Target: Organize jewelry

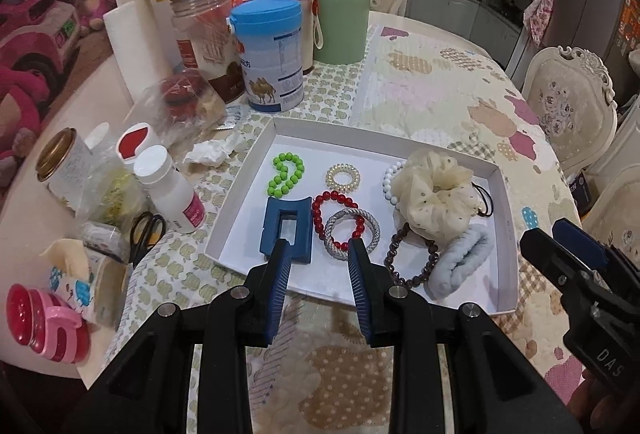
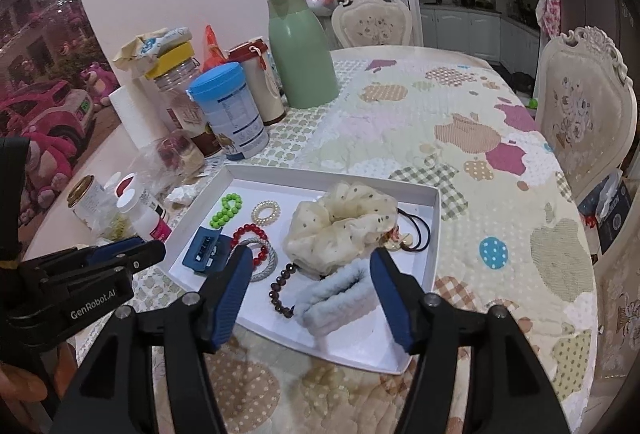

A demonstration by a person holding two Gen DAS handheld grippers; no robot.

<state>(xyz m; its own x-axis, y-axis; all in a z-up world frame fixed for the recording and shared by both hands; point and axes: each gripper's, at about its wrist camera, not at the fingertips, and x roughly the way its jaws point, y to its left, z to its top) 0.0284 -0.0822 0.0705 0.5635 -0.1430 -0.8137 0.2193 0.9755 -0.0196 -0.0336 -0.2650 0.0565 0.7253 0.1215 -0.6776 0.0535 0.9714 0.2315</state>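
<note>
A: Jewelry and hair ties all lie inside the shallow white tray (image 1: 505, 194) on the patchwork tablecloth (image 1: 448, 90). What is at its left end?

B: A green bead bracelet (image 1: 286, 174) twisted into a figure eight, and nearer the camera a blue hair claw (image 1: 286, 230). The left gripper (image 1: 320, 246) hovers over that near edge, its fingers apart with nothing between them.

A: And further along?

B: A pale spiral hair tie (image 1: 343, 176), then a red bead bracelet (image 1: 338, 218) overlapping a silver woven bangle (image 1: 352, 234). A dark brown bead bracelet (image 1: 408, 258) lies just beside them.

A: The right half?

B: A white bead bracelet (image 1: 390, 182) is partly tucked under a big cream scrunchie (image 1: 434, 194). A fluffy light-blue scrunchie (image 2: 340, 294) sits near the front rim, and black elastic ties (image 2: 420, 230) lie behind the cream one.

A: The right gripper (image 2: 310, 266)?

B: It is spread wide, holding nothing, hanging above the light-blue scrunchie without touching it as far as I can tell.
</note>
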